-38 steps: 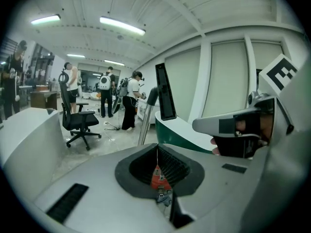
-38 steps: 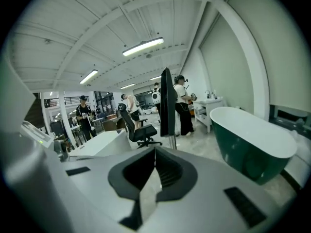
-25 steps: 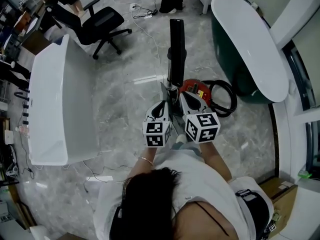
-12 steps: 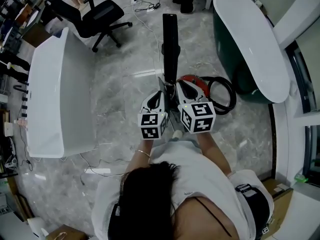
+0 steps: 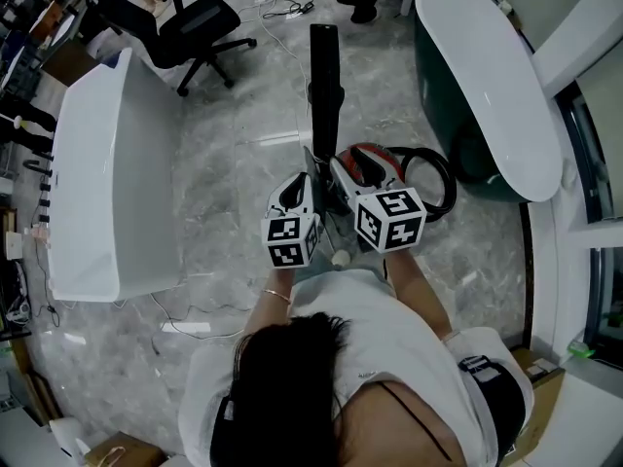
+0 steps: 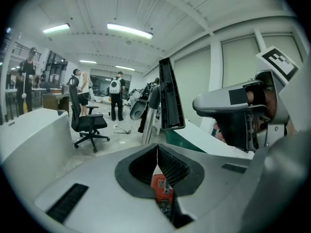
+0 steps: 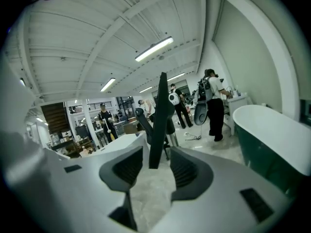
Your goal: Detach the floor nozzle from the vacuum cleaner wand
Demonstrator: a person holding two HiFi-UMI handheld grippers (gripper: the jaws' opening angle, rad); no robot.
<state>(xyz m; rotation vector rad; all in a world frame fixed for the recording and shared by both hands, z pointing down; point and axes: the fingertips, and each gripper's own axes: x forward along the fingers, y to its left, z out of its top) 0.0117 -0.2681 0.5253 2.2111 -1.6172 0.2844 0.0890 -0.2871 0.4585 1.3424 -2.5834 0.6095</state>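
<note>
Black bar-shaped floor nozzle (image 5: 323, 66) stands lengthwise upright. Left gripper (image 6: 156, 154) pinched together, empty. Right gripper (image 7: 150, 171) has just been opening, flanking the nozzle untouched.

Left tool (image 6: 156, 152) has its jaws together; right tool (image 7: 154, 166) jaws have just been opening, apart.

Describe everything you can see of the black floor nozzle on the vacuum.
The floor nozzle is a long, narrow black head, plastic by its look, held upright on end and seen edge-on. Its neck joins a silver wand below it, so it looks not yet detached. In the right gripper view its lower end stands between the jaws of the right hand-held gripper, which have just been opening; the pads stand clear of it on both sides.
</note>
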